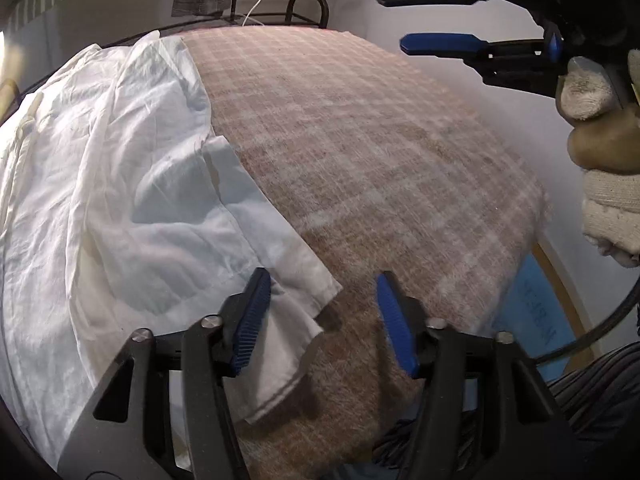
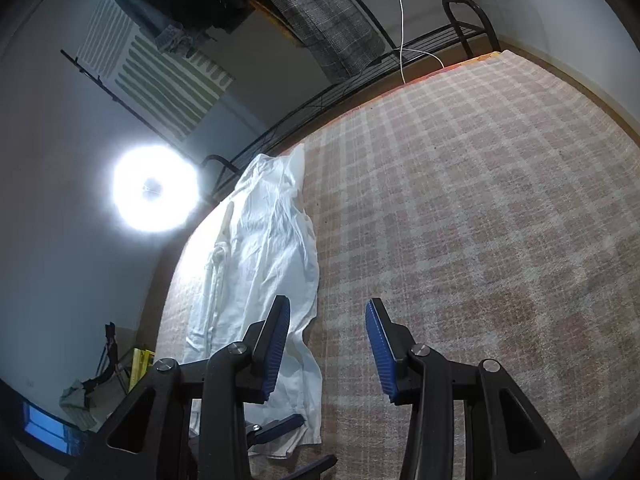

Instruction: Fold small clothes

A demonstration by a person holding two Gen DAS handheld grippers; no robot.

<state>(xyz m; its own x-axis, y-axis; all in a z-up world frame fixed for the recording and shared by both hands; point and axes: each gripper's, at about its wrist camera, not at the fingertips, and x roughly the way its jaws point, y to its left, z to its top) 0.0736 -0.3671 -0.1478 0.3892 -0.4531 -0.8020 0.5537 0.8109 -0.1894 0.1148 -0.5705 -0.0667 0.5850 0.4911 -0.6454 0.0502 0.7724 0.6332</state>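
White garment (image 1: 120,184) is lying crumpled on the plaid blanket (image 1: 360,140) on the bed, stretching ahead and to the left of the left gripper (image 1: 320,320). That gripper's jaws are spread, nothing pinched, with a garment corner right under them. Right gripper (image 2: 328,348) is spread too, empty, with the garment ahead-left of it.

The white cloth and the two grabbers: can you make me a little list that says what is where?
cloth: white garment, crumpled, lying along one side of the bed
underneath: pink checked blanket
left gripper: open, just above the garment's near corner, nothing pinched
right gripper: open, empty, held up over the blanket
hand: gloved hand holding the right gripper
folding: not tidy yet
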